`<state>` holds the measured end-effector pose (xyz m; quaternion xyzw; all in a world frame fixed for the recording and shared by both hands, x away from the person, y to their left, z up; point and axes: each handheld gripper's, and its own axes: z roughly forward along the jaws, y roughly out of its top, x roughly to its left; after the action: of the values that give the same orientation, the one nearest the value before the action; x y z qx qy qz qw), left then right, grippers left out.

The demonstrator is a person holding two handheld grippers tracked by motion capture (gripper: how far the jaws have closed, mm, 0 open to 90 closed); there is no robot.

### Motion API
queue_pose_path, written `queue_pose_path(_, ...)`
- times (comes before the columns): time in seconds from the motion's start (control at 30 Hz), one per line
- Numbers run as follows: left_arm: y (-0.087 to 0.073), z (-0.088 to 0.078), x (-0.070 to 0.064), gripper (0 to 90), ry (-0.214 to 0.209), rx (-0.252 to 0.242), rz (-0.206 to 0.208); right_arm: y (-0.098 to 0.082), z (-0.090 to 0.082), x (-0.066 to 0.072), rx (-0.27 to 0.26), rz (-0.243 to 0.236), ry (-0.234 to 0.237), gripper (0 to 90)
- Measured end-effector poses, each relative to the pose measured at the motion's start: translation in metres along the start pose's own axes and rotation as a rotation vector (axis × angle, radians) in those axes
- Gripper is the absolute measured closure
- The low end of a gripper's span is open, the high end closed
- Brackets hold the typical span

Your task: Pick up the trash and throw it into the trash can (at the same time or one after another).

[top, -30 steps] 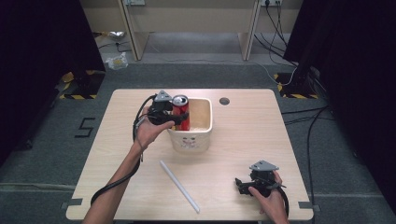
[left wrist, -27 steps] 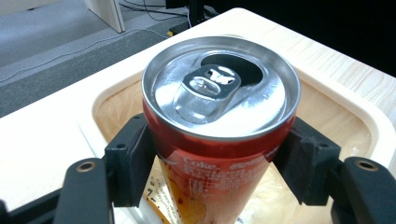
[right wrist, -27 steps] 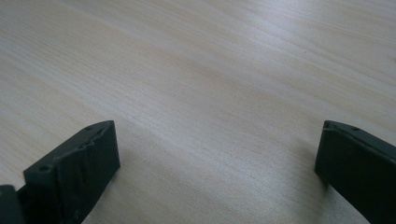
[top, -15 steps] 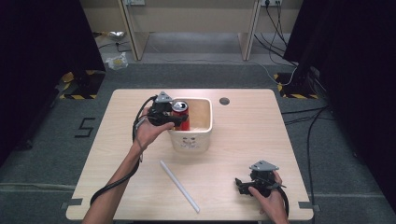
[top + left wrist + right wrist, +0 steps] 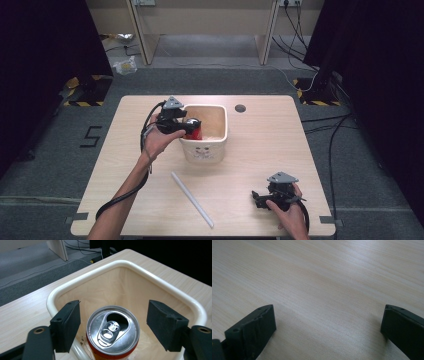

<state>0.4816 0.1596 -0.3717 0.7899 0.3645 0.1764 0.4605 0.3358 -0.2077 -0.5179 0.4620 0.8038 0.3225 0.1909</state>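
- The red can [image 5: 112,333] stands upright between the fingers [image 5: 65,327] of the left gripper [image 5: 189,126], its long axis vertical; both pads stand clear of its sides, so the grip is released.
- In the high view the can [image 5: 195,131] sits inside the cream bin [image 5: 220,145], against the wall at the bin's 9 o'clock side, with the left gripper reaching over that rim.
- The can's silver top is opened, tab pressed in; thin clear film lies under it.
- The right gripper [image 5: 261,198] rests at the counter's [image 5: 260,145] 5 o'clock corner, well apart from the bin, fingers [image 5: 252,332] spread wide on nothing.
- A white straw [image 5: 192,199] lies at 6 o'clock from the bin.
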Motion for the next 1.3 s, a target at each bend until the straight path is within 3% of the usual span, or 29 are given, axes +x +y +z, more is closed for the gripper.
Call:
queue_pose_path(0.23,0.003,-0.012,-0.003,24.5,0.005,-0.018,-0.013,0.000,0.000,0.000,-0.001,-0.004,-0.001,0.0)
queue_pose_path(0.7,-0.003,-0.042,-0.012,22.3,-0.033,-0.007,-0.025,0.000,0.000,0.000,-0.001,-0.003,-0.001,0.0)
queue_pose_path(1.3,-0.043,-0.076,-0.027,21.0,-0.077,-0.001,-0.035,0.000,0.000,0.000,-0.002,-0.002,-0.001,0.0)
